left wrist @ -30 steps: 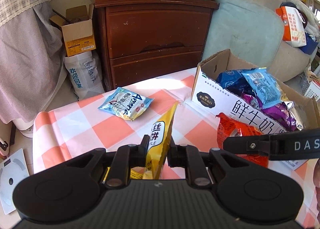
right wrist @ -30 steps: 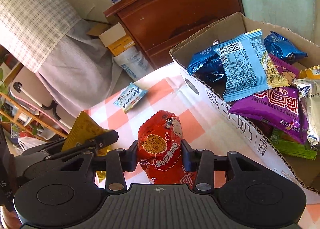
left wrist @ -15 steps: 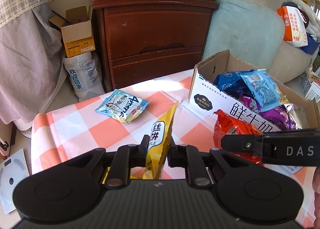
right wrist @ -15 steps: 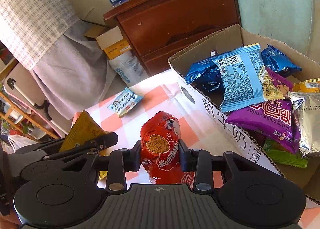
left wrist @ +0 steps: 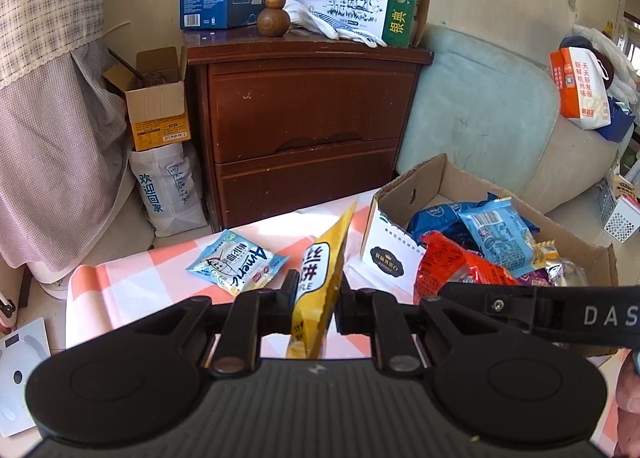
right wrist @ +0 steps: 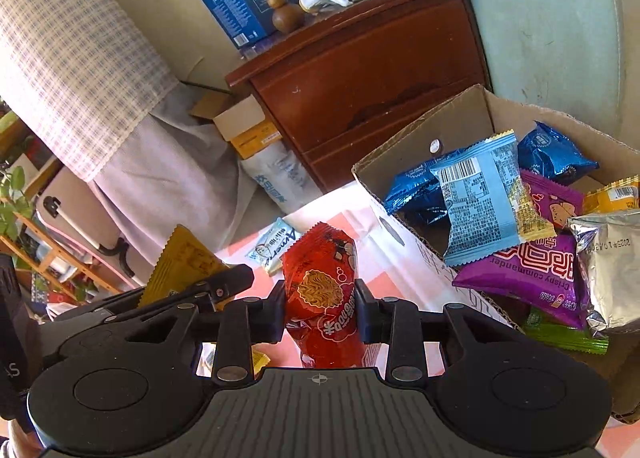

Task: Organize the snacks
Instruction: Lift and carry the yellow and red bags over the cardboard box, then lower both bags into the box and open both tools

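Note:
My left gripper [left wrist: 316, 294] is shut on a yellow snack packet [left wrist: 322, 270], held edge-up above the checked tablecloth [left wrist: 120, 290]. My right gripper [right wrist: 320, 298] is shut on a red noodle snack packet [right wrist: 320, 282], lifted off the table just left of the cardboard box [right wrist: 400, 234]. In the left wrist view the red packet [left wrist: 452, 266] hangs at the box's [left wrist: 390, 258] near wall. The box holds several packets, among them a light blue one [right wrist: 484, 198] and a purple one [right wrist: 528, 278]. A pale blue packet [left wrist: 236, 262] lies flat on the cloth.
A dark wooden cabinet [left wrist: 304, 126] stands beyond the table's far edge, with milk cartons and a wooden gourd on top. A pale green sofa [left wrist: 480, 110] is behind the box. Small cardboard boxes and a white bag [left wrist: 168, 194] sit on the floor to the left.
Both grippers have risen with their packets, so the table and the box sit lower in both views. The red packet has come up to the level of the box's rim.

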Tool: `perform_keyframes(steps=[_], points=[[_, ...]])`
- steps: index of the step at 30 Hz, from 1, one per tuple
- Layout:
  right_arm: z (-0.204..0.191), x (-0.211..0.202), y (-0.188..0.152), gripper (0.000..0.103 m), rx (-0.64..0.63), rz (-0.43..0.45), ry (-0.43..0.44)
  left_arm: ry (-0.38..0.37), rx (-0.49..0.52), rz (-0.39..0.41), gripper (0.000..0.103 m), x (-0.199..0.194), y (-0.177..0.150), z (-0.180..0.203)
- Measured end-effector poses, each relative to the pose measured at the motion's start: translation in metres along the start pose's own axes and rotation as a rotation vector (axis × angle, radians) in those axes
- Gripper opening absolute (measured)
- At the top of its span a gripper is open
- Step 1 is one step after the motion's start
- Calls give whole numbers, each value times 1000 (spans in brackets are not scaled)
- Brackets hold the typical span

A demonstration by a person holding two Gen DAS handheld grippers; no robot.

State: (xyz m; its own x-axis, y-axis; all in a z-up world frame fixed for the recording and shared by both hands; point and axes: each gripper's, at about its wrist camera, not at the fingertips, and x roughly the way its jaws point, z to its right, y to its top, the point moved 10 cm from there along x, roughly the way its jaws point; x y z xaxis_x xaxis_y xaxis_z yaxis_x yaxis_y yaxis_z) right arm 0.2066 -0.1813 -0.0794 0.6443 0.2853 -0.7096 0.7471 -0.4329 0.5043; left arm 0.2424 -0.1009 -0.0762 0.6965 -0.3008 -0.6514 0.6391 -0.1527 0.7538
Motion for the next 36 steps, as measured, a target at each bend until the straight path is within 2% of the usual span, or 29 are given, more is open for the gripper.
perform_keyframes(steps=[5, 10, 21, 25, 30, 36], points=[[-2, -22, 18, 32, 12, 75, 35, -12, -13, 43, 15, -7, 18, 9], [6, -45, 34, 32, 9, 160, 25, -47, -24, 69, 15, -10, 31, 26], [69, -93, 62, 32, 74, 299, -94, -169, 3, 93, 15, -4, 45, 91], [96, -108, 67, 32, 92, 340, -166, -210, 23, 98, 15, -2, 45, 117], [122, -116, 69, 32, 117, 360, -225, -320, 37, 70, 15, 3, 35, 154], [144, -119, 71, 32, 142, 375, -283, -371, 100, 69, 15, 11, 28, 185]])
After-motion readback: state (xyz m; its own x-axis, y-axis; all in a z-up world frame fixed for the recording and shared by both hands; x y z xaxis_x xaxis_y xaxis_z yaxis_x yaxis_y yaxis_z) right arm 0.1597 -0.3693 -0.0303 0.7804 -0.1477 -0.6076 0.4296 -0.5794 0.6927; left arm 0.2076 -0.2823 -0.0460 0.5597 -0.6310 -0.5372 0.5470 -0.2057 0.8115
